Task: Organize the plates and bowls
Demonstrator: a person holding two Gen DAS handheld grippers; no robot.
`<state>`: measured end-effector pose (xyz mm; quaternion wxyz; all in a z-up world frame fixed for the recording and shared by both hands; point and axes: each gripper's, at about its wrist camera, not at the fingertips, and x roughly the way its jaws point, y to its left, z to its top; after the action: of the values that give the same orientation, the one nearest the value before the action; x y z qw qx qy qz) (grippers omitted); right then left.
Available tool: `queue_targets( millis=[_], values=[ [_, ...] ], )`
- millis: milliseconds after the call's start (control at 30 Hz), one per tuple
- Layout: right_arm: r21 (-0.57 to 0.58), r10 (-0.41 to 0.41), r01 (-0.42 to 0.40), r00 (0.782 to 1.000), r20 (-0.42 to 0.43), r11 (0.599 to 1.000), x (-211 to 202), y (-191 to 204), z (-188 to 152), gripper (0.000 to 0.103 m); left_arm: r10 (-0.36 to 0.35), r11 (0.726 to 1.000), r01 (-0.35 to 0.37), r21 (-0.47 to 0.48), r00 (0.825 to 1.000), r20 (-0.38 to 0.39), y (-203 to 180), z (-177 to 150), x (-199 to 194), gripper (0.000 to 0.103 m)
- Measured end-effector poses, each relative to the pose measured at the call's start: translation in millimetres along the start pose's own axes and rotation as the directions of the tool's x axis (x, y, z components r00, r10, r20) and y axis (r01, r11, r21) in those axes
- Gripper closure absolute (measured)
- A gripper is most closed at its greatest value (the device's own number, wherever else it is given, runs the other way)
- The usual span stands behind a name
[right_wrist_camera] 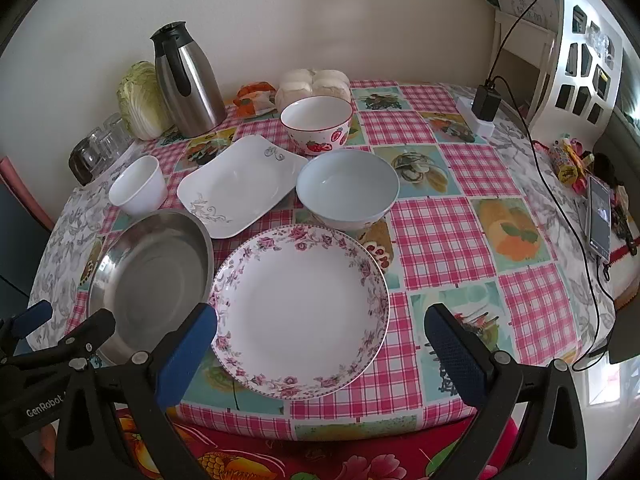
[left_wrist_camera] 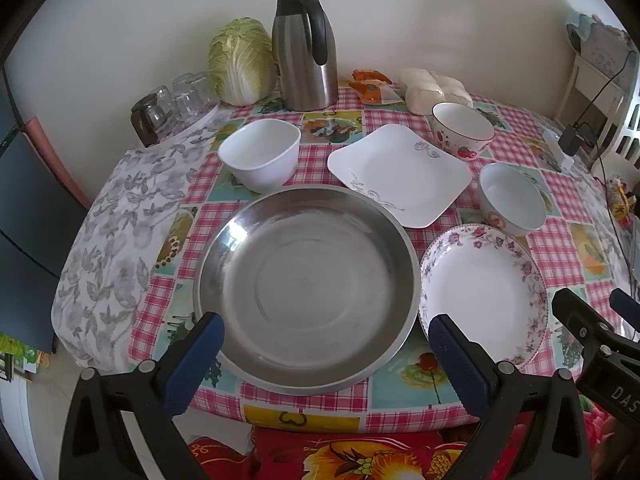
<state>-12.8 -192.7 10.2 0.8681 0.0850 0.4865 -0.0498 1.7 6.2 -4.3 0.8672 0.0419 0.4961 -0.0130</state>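
Observation:
A large steel basin [left_wrist_camera: 306,288] [right_wrist_camera: 154,276] sits near the table's front edge, with my left gripper [left_wrist_camera: 326,330] open above its near rim. To its right lies a round floral-rimmed plate [left_wrist_camera: 482,290] [right_wrist_camera: 300,310], under my open right gripper [right_wrist_camera: 320,320]. Behind them rest a square white plate [left_wrist_camera: 400,174] [right_wrist_camera: 240,184], a plain white bowl [left_wrist_camera: 260,154] [right_wrist_camera: 138,186], a pale blue bowl [left_wrist_camera: 512,198] [right_wrist_camera: 348,188] and a strawberry-patterned bowl [left_wrist_camera: 462,130] [right_wrist_camera: 316,122]. Nothing is between either pair of fingers.
A steel thermos jug [left_wrist_camera: 304,48] [right_wrist_camera: 188,80], a cabbage [left_wrist_camera: 242,60], glasses [left_wrist_camera: 172,106] and bagged buns [right_wrist_camera: 312,82] line the back. A charger [right_wrist_camera: 486,102], cable and phone [right_wrist_camera: 600,216] lie at the right. The checked tablecloth [right_wrist_camera: 440,232] covers the table.

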Motion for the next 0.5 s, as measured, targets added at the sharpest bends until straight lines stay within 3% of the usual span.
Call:
queue_targets(
  millis=[500],
  values=[
    [0.0, 0.0, 0.0, 1.0, 0.0, 1.0, 1.0, 1.3, 0.6, 0.0, 0.007, 1.0, -0.007, -0.013, 1.0, -0.002, 2.8, -0.5, 0.5, 0.0]
  ],
)
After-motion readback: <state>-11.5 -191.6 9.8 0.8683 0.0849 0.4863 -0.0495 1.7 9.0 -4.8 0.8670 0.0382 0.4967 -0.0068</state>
